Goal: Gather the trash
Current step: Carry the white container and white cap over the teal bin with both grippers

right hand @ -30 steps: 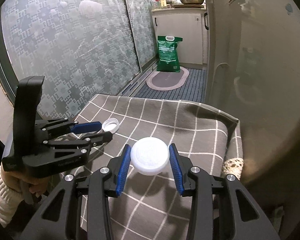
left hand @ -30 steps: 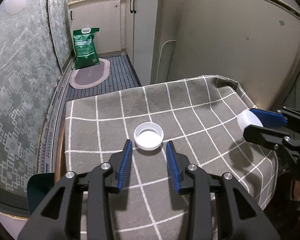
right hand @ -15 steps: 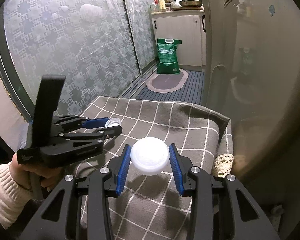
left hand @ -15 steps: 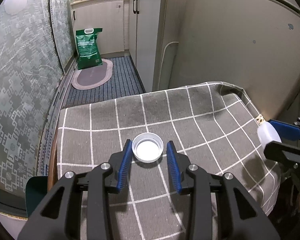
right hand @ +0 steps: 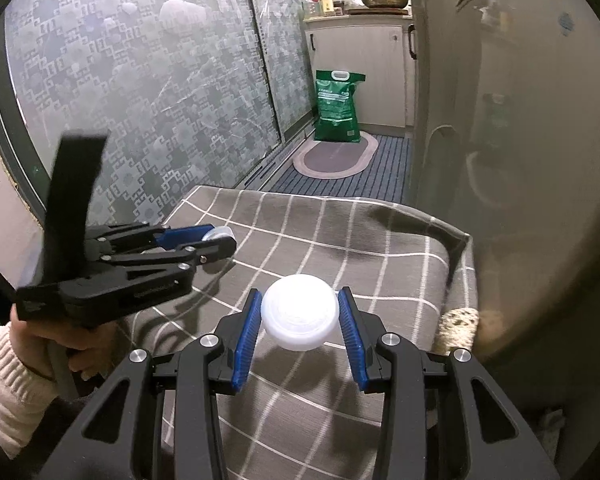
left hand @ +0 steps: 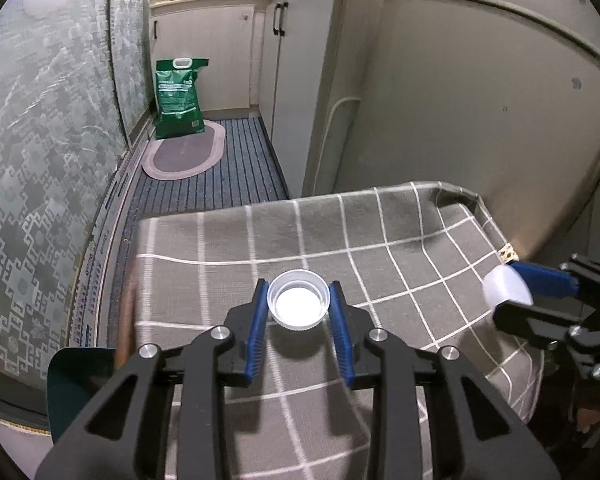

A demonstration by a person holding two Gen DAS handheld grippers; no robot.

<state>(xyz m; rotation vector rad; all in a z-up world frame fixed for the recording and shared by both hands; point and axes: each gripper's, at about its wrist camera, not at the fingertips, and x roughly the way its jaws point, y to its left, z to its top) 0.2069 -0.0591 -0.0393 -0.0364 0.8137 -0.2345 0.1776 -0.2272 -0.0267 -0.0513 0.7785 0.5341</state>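
The left gripper [left hand: 298, 306] has just been closing, pads now on the upturned cap [left hand: 298, 305]; the right gripper [right hand: 299, 320] clamps a white lid [right hand: 299, 317], carrying it as trash.

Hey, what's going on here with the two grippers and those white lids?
A person is collecting trash off a table covered with a checked cloth. The left gripper has just been closing around an upturned white cap, which sits between its pads. The right gripper holds a rounded white lid above the cloth.
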